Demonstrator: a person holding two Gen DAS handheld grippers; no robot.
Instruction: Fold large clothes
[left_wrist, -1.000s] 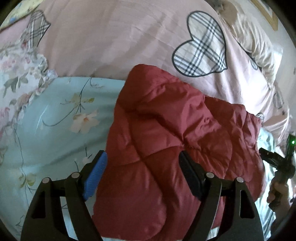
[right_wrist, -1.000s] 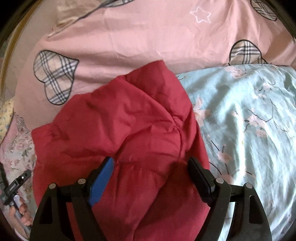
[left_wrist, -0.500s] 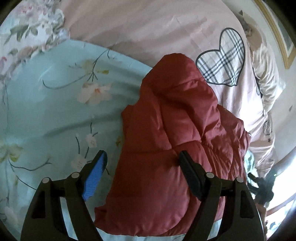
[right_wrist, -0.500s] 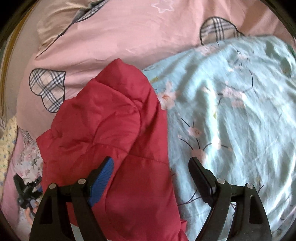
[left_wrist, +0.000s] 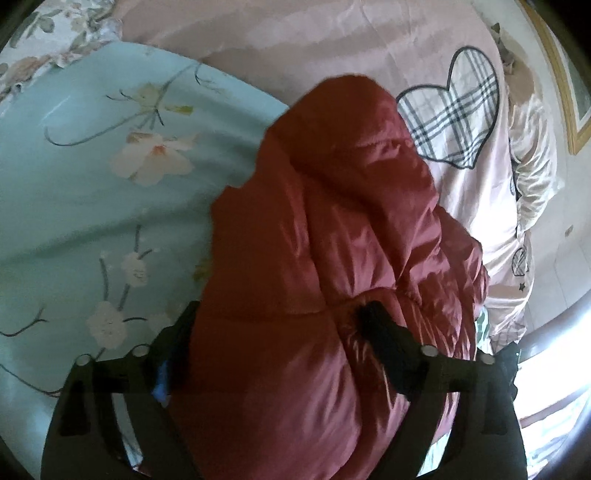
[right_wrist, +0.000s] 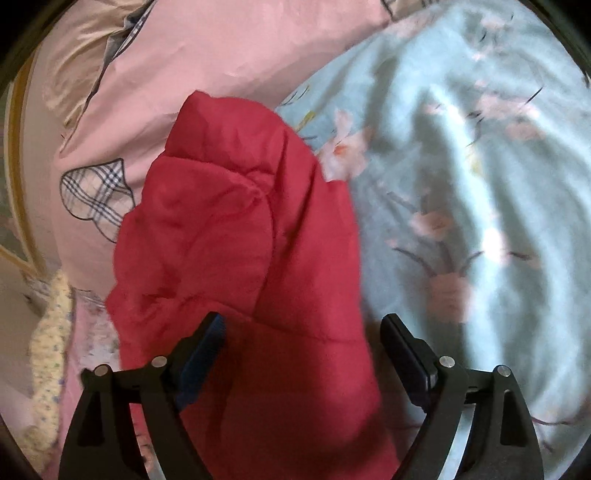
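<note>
A red puffer jacket (left_wrist: 332, 258) lies bunched on the bed, partly on the light blue floral cover (left_wrist: 92, 184) and partly on the pink duvet (left_wrist: 369, 55). My left gripper (left_wrist: 277, 332) is open, its jaws straddling the jacket's near end, which bulges up between them. The jacket also shows in the right wrist view (right_wrist: 240, 240). My right gripper (right_wrist: 303, 343) is open with the jacket's edge lying between its jaws; the right finger (right_wrist: 402, 347) is over the blue cover (right_wrist: 480, 184).
The pink duvet with plaid hearts (left_wrist: 458, 110) fills the far side; it also shows in the right wrist view (right_wrist: 184, 55). A cream pillow (left_wrist: 532, 147) lies at the far right. A framed picture (left_wrist: 569, 92) hangs on the wall.
Both grippers have moved in closer and lower over the jacket, and both views have swung toward the blue cover. The jacket now bulges between the left jaws. Both stay open.
</note>
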